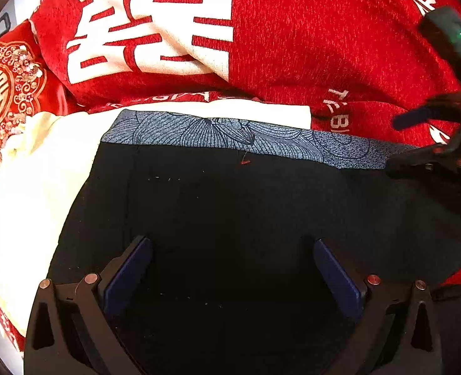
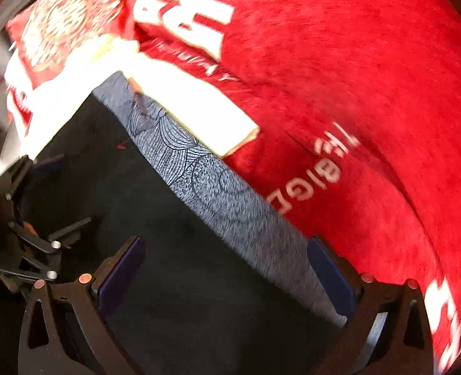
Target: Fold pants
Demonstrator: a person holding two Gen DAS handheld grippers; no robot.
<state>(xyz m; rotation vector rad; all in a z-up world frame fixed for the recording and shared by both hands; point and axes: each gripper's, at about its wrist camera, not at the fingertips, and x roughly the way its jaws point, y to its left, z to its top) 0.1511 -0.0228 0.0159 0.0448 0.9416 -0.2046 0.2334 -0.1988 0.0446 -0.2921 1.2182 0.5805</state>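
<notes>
Over black pants, both claws wide.

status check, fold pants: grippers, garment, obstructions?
Left gripper open, right gripper open, both over the black pants. Patterned grey band lies flat at the far edge. White cloth tucked beside the pants; nothing on top.

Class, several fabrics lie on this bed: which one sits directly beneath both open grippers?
The black pants with the blue-grey patterned waistband. The white garment lies beside them and the red blanket lies beyond.
</notes>
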